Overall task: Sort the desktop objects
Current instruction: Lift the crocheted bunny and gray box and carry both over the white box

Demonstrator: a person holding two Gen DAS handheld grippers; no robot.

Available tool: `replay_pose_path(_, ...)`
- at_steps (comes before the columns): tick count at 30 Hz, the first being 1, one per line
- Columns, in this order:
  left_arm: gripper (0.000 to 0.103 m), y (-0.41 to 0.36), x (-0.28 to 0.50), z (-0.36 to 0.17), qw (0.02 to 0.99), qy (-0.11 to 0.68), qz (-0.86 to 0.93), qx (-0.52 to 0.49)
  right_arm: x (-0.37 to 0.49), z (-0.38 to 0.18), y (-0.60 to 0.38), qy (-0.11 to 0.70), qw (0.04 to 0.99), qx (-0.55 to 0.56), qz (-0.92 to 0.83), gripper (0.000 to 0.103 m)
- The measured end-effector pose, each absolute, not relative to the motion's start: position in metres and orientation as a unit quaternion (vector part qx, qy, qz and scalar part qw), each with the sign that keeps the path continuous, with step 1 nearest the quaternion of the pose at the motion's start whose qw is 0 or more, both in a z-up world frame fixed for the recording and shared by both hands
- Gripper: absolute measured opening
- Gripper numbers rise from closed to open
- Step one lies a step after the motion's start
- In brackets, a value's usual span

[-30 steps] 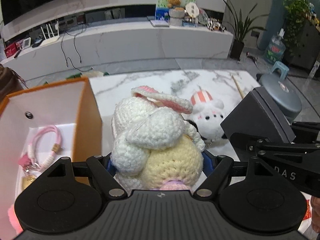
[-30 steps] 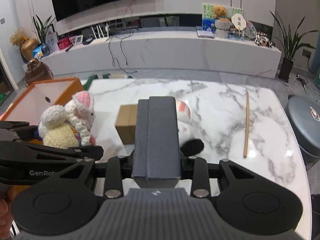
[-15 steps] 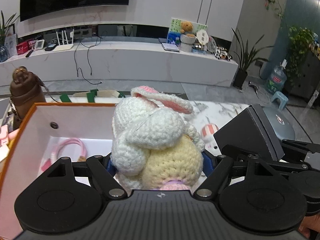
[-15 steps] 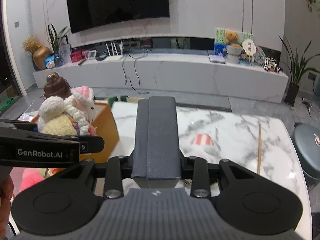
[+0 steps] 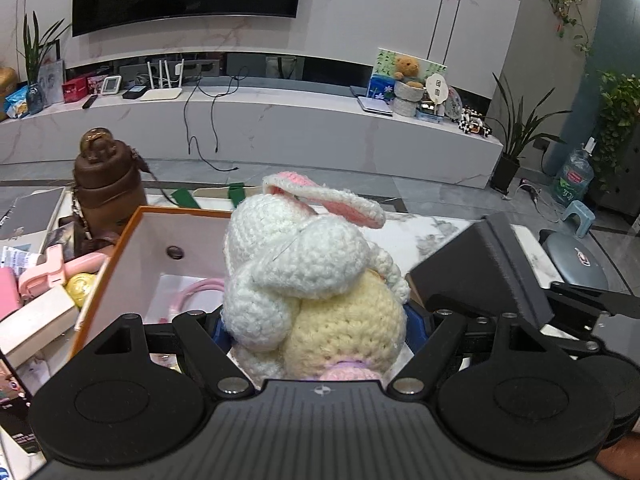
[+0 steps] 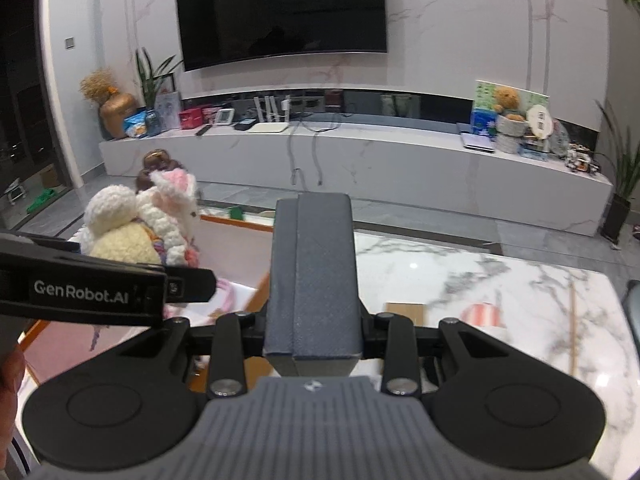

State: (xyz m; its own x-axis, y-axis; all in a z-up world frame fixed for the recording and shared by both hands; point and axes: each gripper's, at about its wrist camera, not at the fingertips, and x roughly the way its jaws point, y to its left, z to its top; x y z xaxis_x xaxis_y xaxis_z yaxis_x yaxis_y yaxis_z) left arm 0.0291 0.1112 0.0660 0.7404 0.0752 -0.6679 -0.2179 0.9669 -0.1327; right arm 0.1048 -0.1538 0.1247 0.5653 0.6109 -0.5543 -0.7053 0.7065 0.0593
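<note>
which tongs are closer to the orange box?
Left. The left tongs, gripping the crochet bunny, sit over the orange box; the shut right tongs are beside it, over the table.

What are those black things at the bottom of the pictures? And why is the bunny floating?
No robot here: a person holds a grabbing tool in each hand, and each tool carries a camera looking along its two fingers. The black shapes at the bottom are the tools themselves.

One picture comes from the left gripper. It squeezes the crocheted bunny, so the bunny is held up, not floating. Below it is an orange box with a pink strap inside.

The other picture comes from the right gripper. Its grey fingers are pressed together, holding nothing. It sees the bunny from the side, and on the marble table a small cardboard box, a striped toy and a wooden stick.
</note>
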Motion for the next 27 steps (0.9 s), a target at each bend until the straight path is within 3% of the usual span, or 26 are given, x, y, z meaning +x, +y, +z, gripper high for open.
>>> replay_pose_path(27, 0.091, 0.197, 0.026, 0.022, 0.890, 0.420, 0.146, -0.106, 0.084, 0.070, -0.041, 0.301, 0.827, -0.168, 0.443, 0.036)
